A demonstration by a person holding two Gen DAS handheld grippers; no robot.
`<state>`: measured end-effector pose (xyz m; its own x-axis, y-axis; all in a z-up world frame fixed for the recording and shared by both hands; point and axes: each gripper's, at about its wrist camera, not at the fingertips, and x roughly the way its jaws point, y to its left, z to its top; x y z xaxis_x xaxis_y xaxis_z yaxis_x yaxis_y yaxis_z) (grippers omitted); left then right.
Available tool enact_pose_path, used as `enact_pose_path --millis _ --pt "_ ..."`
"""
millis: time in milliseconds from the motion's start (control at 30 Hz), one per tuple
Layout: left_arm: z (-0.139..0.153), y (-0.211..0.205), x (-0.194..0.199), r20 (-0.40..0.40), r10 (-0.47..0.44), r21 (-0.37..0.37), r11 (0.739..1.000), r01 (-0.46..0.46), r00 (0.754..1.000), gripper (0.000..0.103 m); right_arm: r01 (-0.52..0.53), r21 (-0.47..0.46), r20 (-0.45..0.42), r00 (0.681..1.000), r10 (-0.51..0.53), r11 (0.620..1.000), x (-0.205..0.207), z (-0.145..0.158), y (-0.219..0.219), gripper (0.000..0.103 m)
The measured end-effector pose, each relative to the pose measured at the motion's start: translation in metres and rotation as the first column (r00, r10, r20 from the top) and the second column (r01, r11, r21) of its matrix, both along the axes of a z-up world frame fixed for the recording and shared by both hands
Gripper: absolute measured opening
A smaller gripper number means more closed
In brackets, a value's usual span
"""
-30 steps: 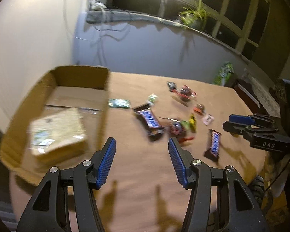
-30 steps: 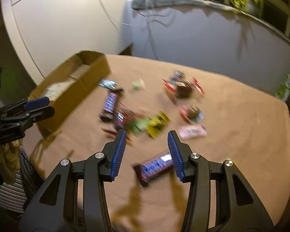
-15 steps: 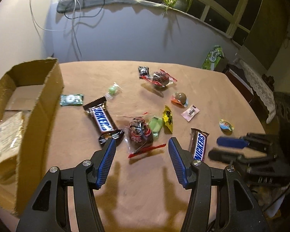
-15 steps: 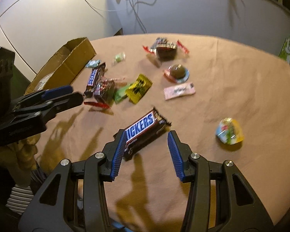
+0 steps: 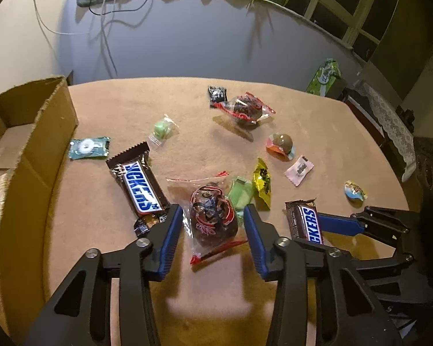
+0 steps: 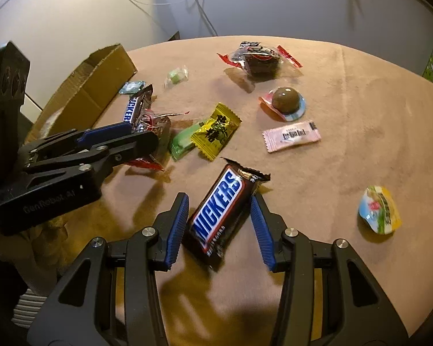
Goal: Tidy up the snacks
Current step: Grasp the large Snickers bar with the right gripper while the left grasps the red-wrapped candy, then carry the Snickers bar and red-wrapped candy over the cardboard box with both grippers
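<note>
Snacks lie scattered on a tan table (image 5: 317, 121). My left gripper (image 5: 213, 225) is open, its jaws on either side of a clear red-trimmed packet with a dark cake (image 5: 212, 214). My right gripper (image 6: 219, 216) is open, its jaws on either side of a Snickers bar (image 6: 219, 213), which also shows in the left wrist view (image 5: 306, 223). A second Snickers bar (image 5: 138, 186) lies left of the packet. A cardboard box (image 5: 29, 155) stands at the table's left edge with a pale packet inside.
Around lie a green candy (image 5: 241, 194), a yellow sachet (image 5: 262, 184), a pink sachet (image 5: 298, 170), a chocolate ball (image 5: 281, 144), a second cake packet (image 5: 245, 109), a mint (image 5: 88, 147), a jelly cup (image 6: 379, 210). A grey wall stands behind the table.
Both grippers have moved down and forward to the table. The left one has swung from the box to the cake packet; the right one now straddles the Snickers bar.
</note>
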<state>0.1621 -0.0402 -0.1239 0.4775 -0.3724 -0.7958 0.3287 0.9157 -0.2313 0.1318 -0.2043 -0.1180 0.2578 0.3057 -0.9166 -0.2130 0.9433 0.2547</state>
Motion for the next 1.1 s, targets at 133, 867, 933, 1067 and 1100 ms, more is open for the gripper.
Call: enact_pose_path --millis 133,867,933,1067,1100 --pt "-0.004 -0.004 0.002 0.001 -0.011 0.004 1.000 0.011 1.000 0.032 -0.033 -0.055 0.024 0.999 0.034 0.998 0.002 -0.002 0.007 0.039" --pt "0.024 0.019 -0.023 0.088 0.006 -0.015 1.000 -0.005 0.996 0.031 -0.018 -0.018 0.097 0.995 0.019 1.000 -0.010 0.030 0.004 0.030" --pt "0.030 0.026 -0.027 0.101 0.016 -0.019 1.000 -0.014 0.995 0.031 -0.022 -0.014 0.112 0.993 0.023 1.000 -0.010 0.038 0.009 0.030" --pt "0.039 0.041 -0.033 0.124 0.038 -0.025 0.999 -0.035 0.992 0.031 -0.038 -0.007 0.141 0.989 0.038 0.999 -0.008 0.052 0.022 0.030" --pt "0.042 0.046 -0.034 0.130 0.046 -0.028 0.999 -0.042 0.990 0.031 -0.042 -0.005 0.147 0.988 0.042 0.999 -0.007 0.055 0.025 0.030"
